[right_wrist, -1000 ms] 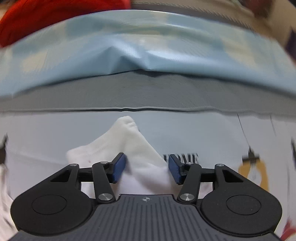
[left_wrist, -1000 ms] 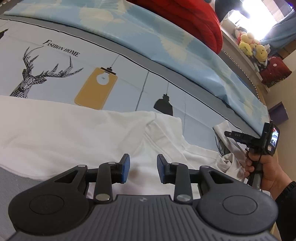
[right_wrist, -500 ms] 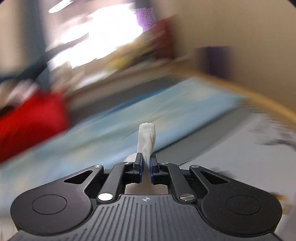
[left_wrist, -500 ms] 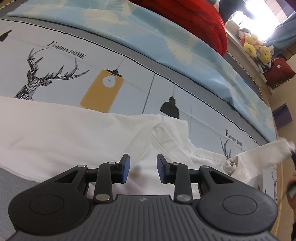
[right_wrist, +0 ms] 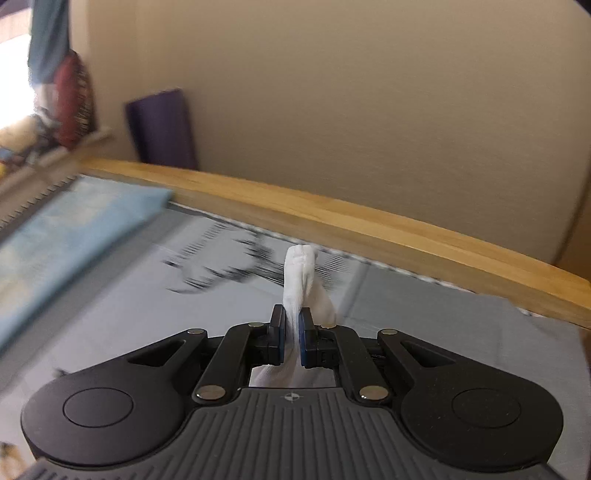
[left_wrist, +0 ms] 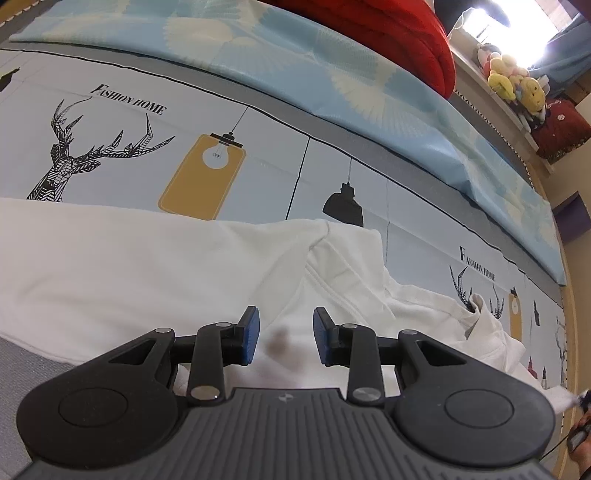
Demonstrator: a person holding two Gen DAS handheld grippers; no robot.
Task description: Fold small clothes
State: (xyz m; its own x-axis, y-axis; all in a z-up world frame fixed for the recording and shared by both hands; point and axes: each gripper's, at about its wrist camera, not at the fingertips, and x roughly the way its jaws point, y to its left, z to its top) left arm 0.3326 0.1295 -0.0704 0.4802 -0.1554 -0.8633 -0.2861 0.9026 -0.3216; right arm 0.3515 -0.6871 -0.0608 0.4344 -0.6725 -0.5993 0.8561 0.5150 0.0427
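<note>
A: Where is the white garment [left_wrist: 155, 266] relative to the yellow lamp print [left_wrist: 203, 173] on the bed sheet [left_wrist: 258, 155]?

B: It lies spread on the sheet just below that print, reaching from the left edge of the left wrist view across to the right, where the cloth bunches up near a small deer print [left_wrist: 461, 284].

A: And the left tool [left_wrist: 284, 336]?

B: It hangs over the garment below the lamp print, its blue pads [left_wrist: 250, 334] set wide apart with nothing between them. A dark smudge shows on the cloth between the pads.

A: The right tool [right_wrist: 292, 332]?

B: Narrow, clamped on a gathered end of white fabric [right_wrist: 301, 273] that sticks up beyond the pads. Behind it are the blurred sheet and a wooden bed edge [right_wrist: 332, 214].

A: Anything further from the lamp print?

B: Above it a pale blue quilt [left_wrist: 332, 70], then a red blanket [left_wrist: 399, 33], with plush toys [left_wrist: 513, 85] off to the upper right.
</note>
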